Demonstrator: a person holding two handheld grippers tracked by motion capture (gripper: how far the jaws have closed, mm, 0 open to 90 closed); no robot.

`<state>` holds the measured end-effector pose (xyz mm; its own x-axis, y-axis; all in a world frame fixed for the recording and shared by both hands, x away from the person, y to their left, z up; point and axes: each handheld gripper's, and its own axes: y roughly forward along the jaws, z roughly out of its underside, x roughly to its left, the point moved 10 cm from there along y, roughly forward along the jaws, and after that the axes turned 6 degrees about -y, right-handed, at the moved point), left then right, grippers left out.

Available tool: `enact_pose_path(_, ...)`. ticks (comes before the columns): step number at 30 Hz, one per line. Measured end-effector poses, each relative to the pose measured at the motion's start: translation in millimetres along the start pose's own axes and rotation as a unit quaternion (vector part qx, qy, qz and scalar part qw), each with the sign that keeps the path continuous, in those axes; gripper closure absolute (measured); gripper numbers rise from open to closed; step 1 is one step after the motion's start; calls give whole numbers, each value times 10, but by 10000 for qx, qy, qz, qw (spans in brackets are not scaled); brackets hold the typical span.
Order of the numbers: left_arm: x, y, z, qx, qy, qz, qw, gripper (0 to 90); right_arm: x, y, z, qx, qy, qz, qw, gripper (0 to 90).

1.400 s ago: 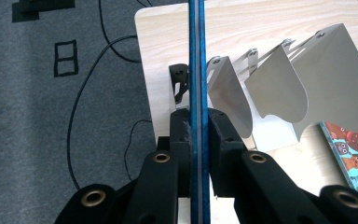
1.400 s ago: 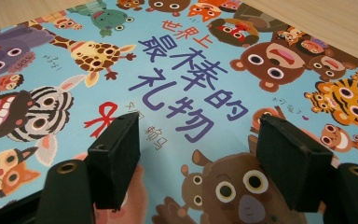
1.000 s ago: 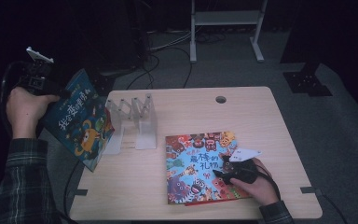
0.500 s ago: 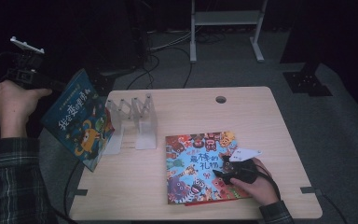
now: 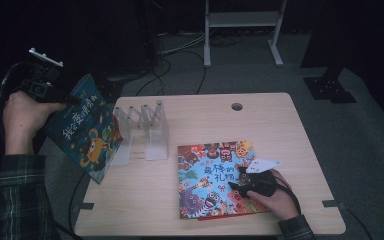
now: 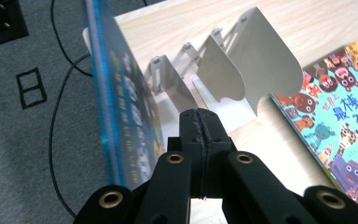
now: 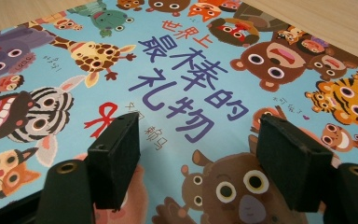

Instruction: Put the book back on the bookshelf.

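While flat, glossy picture book [image 5: 215, 177] beside ribbed white rack [image 5: 145, 131]

Blue book [image 6: 121, 107] blurred, cut off at top (left gripper view); animal book [image 7: 177, 93] cropped all around.

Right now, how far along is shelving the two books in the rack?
Done, apparently: the blue book leans tilted at the left end of the white rack; the left gripper beside it is shut, empty. In hand: the right gripper sits open over the animal book. Left: that book lies flat on the table, unshelved.
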<state>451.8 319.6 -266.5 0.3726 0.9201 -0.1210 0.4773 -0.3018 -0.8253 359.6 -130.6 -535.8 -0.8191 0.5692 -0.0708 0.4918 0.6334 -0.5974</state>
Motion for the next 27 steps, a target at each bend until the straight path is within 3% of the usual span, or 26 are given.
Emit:
enact_pose_path(15, -283, 277, 175, 227, 368, 249, 9988, 892, -1, 2, 6, 13, 79, -43, 10000, 295)
enact_pose_path(27, -625, 575, 387, 393, 866, 517, 9941, 882, -4, 4, 7, -10, 71, -46, 10000, 294)
